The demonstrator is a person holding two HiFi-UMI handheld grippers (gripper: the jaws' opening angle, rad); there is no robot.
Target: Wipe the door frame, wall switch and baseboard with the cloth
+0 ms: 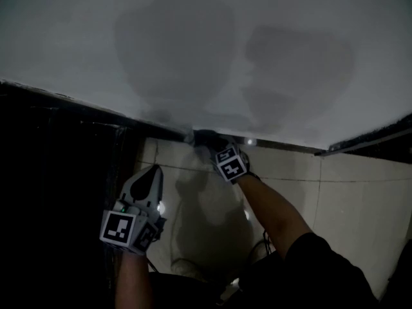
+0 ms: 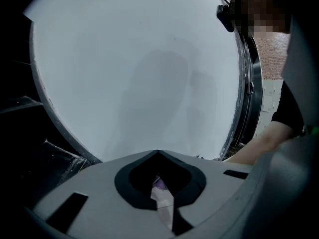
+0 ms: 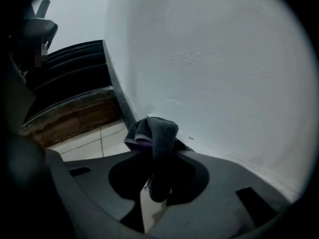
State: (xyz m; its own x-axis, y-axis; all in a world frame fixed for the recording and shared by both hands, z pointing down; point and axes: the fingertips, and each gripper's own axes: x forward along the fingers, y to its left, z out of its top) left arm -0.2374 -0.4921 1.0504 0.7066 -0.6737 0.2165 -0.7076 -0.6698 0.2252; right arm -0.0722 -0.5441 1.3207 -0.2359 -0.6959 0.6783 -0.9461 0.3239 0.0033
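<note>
Jaws on the right gripper are clamped down on the cloth, a dark grey thing with a purplish hem. In the right gripper view it bunches up past the tips, so fabric rather than plastic meets the surface. It sits right at the corner where the white wall comes down to the dark baseboard, with pale tiled floor just to the left, so I'd guess the baseboard is the bit being wiped. How much cloth hangs below the jaws I can't see, and whether it's actually pressing on the strip is hard to call. Over in the left gripper view, the left gripper has its jaws closed tip to tip on nothing I can name. There's a tiny purplish fleck down in the gap that's too small to identify. It just faces the wall, probably parked out of the way while the other one works. Head view is really dim: the right gripper reaches far out to the foot of the wall, and the left one hangs nearer over the floor beside a black area on the left that could be the door frame, honestly can't tell. The cloth is barely visible there, and no wall switch shows in any view.
</note>
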